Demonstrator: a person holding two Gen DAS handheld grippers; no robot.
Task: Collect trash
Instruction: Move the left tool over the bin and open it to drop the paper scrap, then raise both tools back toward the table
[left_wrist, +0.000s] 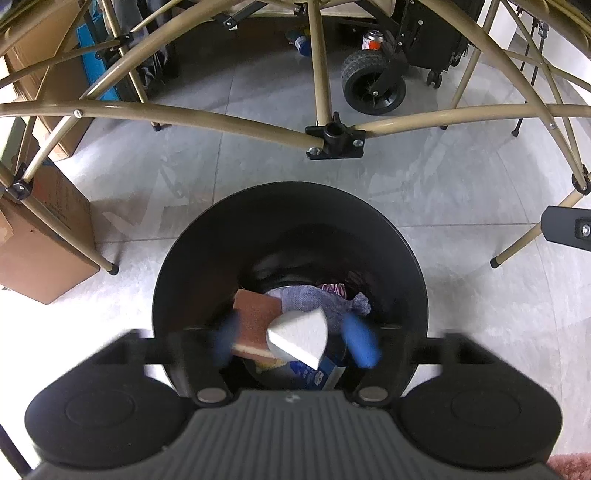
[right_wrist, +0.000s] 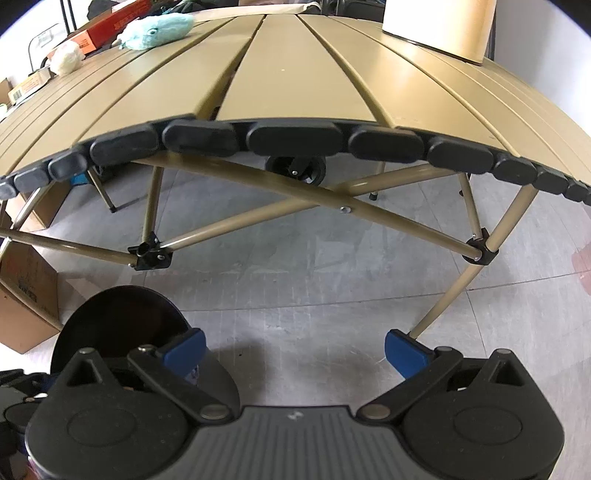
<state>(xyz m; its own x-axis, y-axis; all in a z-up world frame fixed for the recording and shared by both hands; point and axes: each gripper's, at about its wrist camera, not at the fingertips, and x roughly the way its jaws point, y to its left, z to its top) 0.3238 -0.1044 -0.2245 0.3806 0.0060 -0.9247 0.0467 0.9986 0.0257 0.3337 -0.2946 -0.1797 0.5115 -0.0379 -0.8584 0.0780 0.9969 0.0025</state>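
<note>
My left gripper (left_wrist: 295, 341) hangs open right over the mouth of a black round trash bin (left_wrist: 192, 258) on the floor. Its blue fingertips (left_wrist: 360, 341) are motion-blurred. A white wedge-shaped piece (left_wrist: 299, 336) sits between them, loose, over the bin's opening. Inside the bin lie a brown sponge (left_wrist: 255, 317), a bluish crumpled cloth (left_wrist: 317, 302) and a blue carton (left_wrist: 325, 373). My right gripper (right_wrist: 293, 349) is open and empty above the floor, just right of the bin (right_wrist: 122, 325), facing the tan table (right_wrist: 295, 74).
Tan table legs and crossbars (left_wrist: 229, 122) span the floor beyond the bin. Cardboard boxes (left_wrist: 40, 254) stand at the left. A black wheel (left_wrist: 373, 83) is at the back. On the table are a teal plush toy (right_wrist: 159, 29), a red box (right_wrist: 110, 22) and a cardboard box (right_wrist: 439, 26).
</note>
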